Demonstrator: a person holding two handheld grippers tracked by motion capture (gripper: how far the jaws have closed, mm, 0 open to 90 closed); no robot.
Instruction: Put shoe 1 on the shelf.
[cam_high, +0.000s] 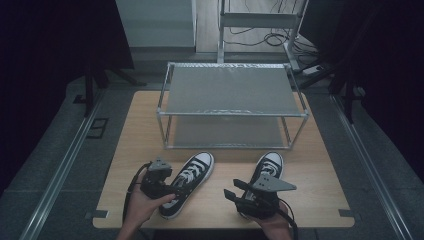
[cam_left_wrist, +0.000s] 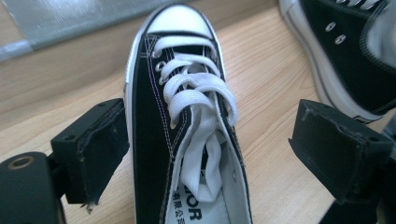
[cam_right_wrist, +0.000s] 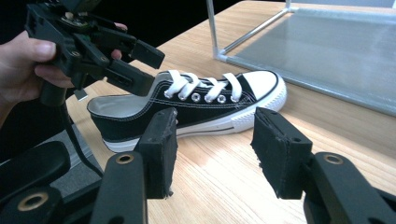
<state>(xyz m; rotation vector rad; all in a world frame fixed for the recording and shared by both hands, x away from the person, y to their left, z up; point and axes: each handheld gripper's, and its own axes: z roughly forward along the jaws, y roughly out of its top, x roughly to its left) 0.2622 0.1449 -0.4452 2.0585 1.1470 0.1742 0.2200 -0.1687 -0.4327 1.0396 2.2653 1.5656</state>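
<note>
Two black canvas sneakers with white laces and toe caps lie on the wooden table (cam_high: 310, 190), toes toward the rack. My left gripper (cam_high: 174, 193) hovers over the heel half of the left sneaker (cam_high: 192, 172). Its jaws stand open on either side of the laced upper of the left sneaker (cam_left_wrist: 187, 93), not touching it. The right sneaker (cam_high: 270, 165) lies partly under my right gripper (cam_high: 231, 189), and its side shows as the right sneaker (cam_left_wrist: 350, 60). My right gripper (cam_right_wrist: 215, 123) is open and empty, pointing across the table at the left sneaker (cam_right_wrist: 196, 109), with the left gripper (cam_right_wrist: 100, 51) above that sneaker's heel.
A two-shelf metal shoe rack (cam_high: 231, 90) with grey mesh shelves stands at the back of the table, and its lower shelf (cam_right_wrist: 336, 51) lies just beyond the sneakers. The table's front edge is close behind both hands. Dark curtains and cables surround the table.
</note>
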